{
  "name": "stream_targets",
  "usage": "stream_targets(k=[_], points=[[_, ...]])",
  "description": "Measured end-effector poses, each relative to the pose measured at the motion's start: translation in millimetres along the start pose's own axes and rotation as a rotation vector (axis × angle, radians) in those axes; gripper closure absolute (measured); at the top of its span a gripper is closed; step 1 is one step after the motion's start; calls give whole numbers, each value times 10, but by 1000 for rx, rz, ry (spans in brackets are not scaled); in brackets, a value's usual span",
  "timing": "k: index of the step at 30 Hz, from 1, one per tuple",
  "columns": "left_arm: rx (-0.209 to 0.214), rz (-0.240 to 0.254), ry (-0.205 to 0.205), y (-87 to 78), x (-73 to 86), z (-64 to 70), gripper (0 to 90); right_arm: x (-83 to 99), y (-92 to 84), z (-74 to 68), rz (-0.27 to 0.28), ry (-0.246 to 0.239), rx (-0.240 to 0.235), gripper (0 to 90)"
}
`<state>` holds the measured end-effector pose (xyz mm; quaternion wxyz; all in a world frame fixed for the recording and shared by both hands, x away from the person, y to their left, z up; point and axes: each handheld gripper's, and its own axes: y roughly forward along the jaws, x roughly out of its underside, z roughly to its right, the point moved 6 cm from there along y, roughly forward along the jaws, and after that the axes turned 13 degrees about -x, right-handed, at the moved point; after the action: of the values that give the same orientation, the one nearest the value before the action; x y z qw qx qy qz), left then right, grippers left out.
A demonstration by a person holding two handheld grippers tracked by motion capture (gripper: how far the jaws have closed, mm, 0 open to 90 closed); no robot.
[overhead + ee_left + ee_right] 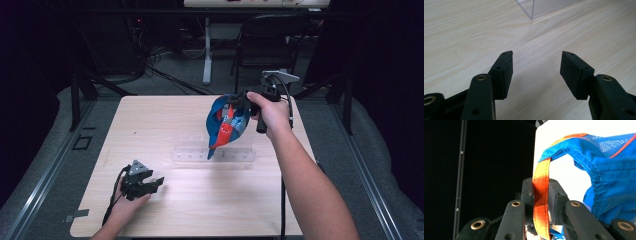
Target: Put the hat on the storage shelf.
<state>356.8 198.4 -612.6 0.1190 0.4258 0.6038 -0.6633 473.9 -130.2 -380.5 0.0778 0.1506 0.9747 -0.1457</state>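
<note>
A blue fabric cap (226, 125) with orange trim hangs above the right half of the wooden table (165, 200). My right gripper (239, 101) holds it up from the right side. In the right gripper view the two black jaws of that gripper (541, 195) are shut on the cap's orange strap (541, 195), and the blue cloth (614, 182) hangs to the right. The cap's lower tip dangles over a clear plastic rack (212, 154). My left gripper (154, 184) rests on the table near the front left, and in its own view its pads (508, 72) stand apart over bare wood.
The clear plastic rack lies across the middle of the table; one corner of the rack (534, 10) shows ahead of the left gripper. A dark chair (265, 45) and a white table leg (207, 50) stand beyond the far edge. Grey floor surrounds the table.
</note>
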Motion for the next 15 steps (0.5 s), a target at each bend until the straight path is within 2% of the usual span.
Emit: stream_targets(k=[5, 15], points=[[1, 0, 0, 1, -1, 0, 440, 20, 54, 138, -11, 11, 28, 772], [-4, 8, -2, 6, -4, 6, 440, 39, 56, 237, -19, 17, 43, 771]])
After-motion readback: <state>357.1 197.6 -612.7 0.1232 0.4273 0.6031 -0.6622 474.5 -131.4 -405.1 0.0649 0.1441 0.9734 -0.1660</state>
